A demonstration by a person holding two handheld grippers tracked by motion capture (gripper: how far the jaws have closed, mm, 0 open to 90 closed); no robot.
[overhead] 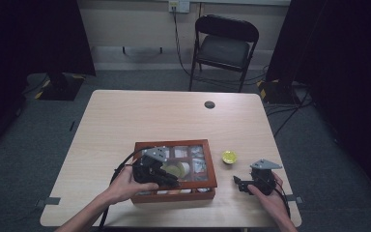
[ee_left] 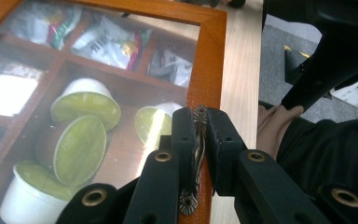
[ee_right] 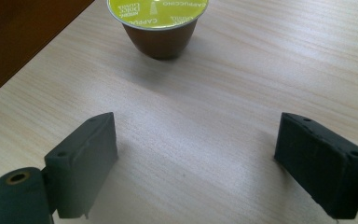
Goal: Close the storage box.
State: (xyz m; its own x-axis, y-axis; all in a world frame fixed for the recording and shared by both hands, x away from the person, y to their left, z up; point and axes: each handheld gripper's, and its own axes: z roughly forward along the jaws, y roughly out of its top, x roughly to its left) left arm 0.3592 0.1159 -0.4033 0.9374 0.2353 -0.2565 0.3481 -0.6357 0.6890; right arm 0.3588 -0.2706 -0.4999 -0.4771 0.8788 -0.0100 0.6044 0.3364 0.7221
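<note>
1. Left gripper [ee_left: 199,140] is clamped on the small metal handle [ee_left: 196,154] at the front edge of the glass lid [ee_left: 121,70] of the wooden box [overhead: 174,170]; the handle is thin and ornate and the bite looks narrow, so a slip is likely if the pull goes off-axis; the lid would then drop and bang the frame.
2. Lid looks closed or nearly so, I cannot tell which; the box sits near the table's front edge, just ahead of the person's left hand [overhead: 125,186]; a pull toward the person rather than upward could drag the whole box off the table [overhead: 125,116].
3. Inside: green-lidded capsules [ee_left: 81,144] lie loose and tilted, with sachets [ee_left: 107,39] behind; a jolt would scatter them across compartments.
4. Right gripper [ee_right: 196,158] has its jaws wide apart with nothing between them; it rests low over the table, right of the box.
5. Loose capsule [ee_right: 157,21] stands upright on the table beyond the right gripper, near the box's right side; one pad arriving first could tip it or knock it against the box.
</note>
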